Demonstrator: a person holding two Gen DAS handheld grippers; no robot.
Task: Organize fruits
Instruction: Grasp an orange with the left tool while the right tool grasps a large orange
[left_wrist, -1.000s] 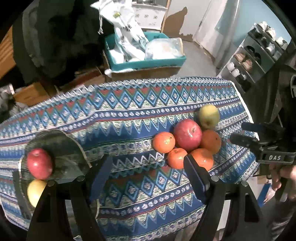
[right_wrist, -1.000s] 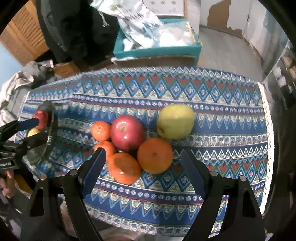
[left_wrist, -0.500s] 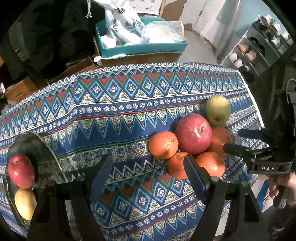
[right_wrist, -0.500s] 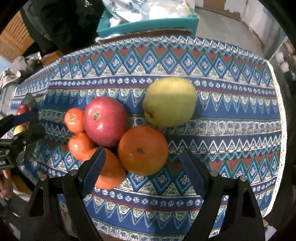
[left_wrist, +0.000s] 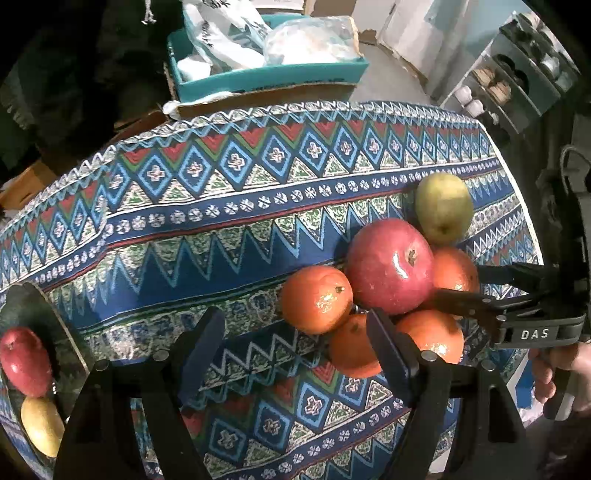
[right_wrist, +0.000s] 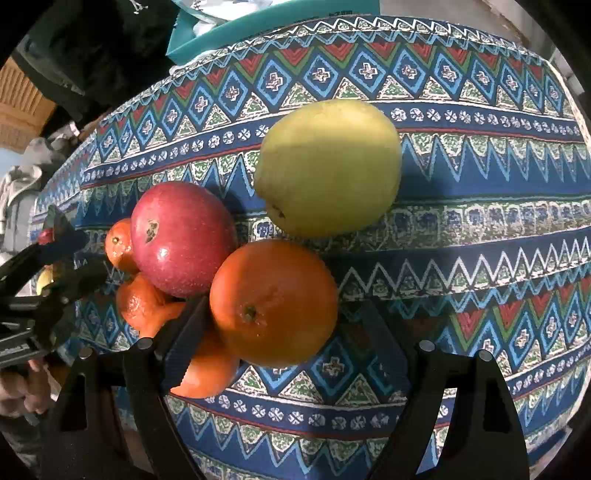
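**Both grippers close in on the fruit pile**

The right gripper (right_wrist: 280, 332) is wide open around the big orange (right_wrist: 273, 302), which sits between its fingers. The left gripper (left_wrist: 295, 347) is wide open too and holds nothing. One of its fingers is in front of a small orange (left_wrist: 351, 350).

The red apple (left_wrist: 389, 266) sits in the middle of the pile. The pear (left_wrist: 443, 208) is just behind it. The oranges touch it on the near side.

All the fruit lies on a bright patterned cloth (left_wrist: 221, 206). Far to the left of the apple, a dark plate (left_wrist: 48, 317) holds another apple (left_wrist: 24, 362) and a yellow fruit (left_wrist: 40, 424). Behind the cloth stands a teal box (left_wrist: 266, 74) of bags, with shelves (left_wrist: 517, 77) to the right.

Both grippers are nearer the pile than a moment ago.
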